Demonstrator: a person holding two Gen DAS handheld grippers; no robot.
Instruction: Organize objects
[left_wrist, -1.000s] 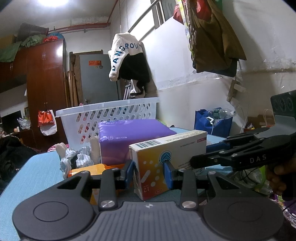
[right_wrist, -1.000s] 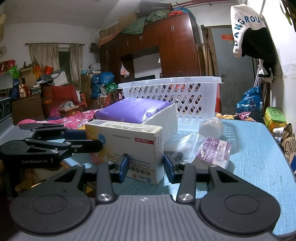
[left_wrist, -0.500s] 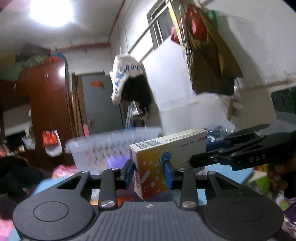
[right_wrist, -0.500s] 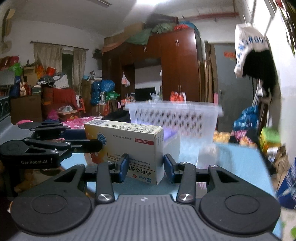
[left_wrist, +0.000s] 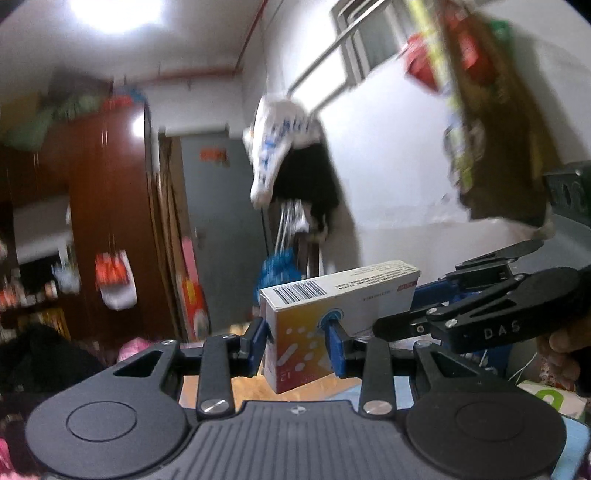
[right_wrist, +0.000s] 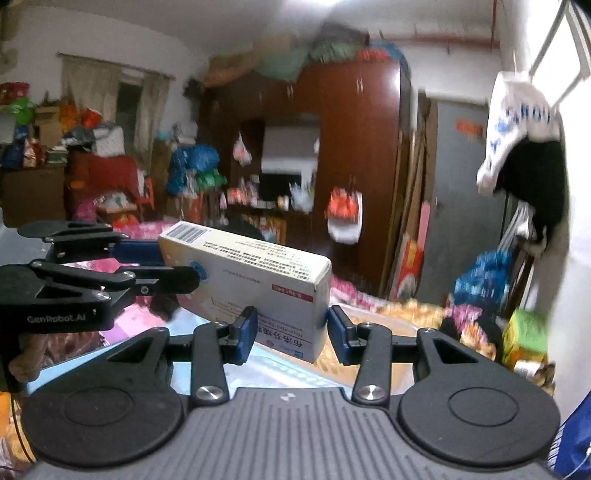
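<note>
A white and orange medicine box (left_wrist: 314, 328) is held in the air between both grippers. My left gripper (left_wrist: 297, 345) is shut on one end of it, its blue pads pressing both sides. My right gripper (right_wrist: 291, 328) is shut on the other end of the same box (right_wrist: 251, 280). Each gripper shows in the other's view, the right one (left_wrist: 480, 317) at the box's far end and the left one (right_wrist: 92, 284) on the left. The box is level in the left wrist view and tilted in the right wrist view. The table and basket are out of view below.
A dark wood wardrobe (right_wrist: 351, 166) and a grey door (left_wrist: 221, 229) stand behind. Clothes hang on the white wall (left_wrist: 295, 155). A cluttered room with bags and boxes (right_wrist: 92, 147) lies to the left. A green box (right_wrist: 524, 336) sits at the right.
Both grippers have lifted the box together well above the table. The white basket, purple pack and blue table top have dropped out of view. The background is motion blurred.
</note>
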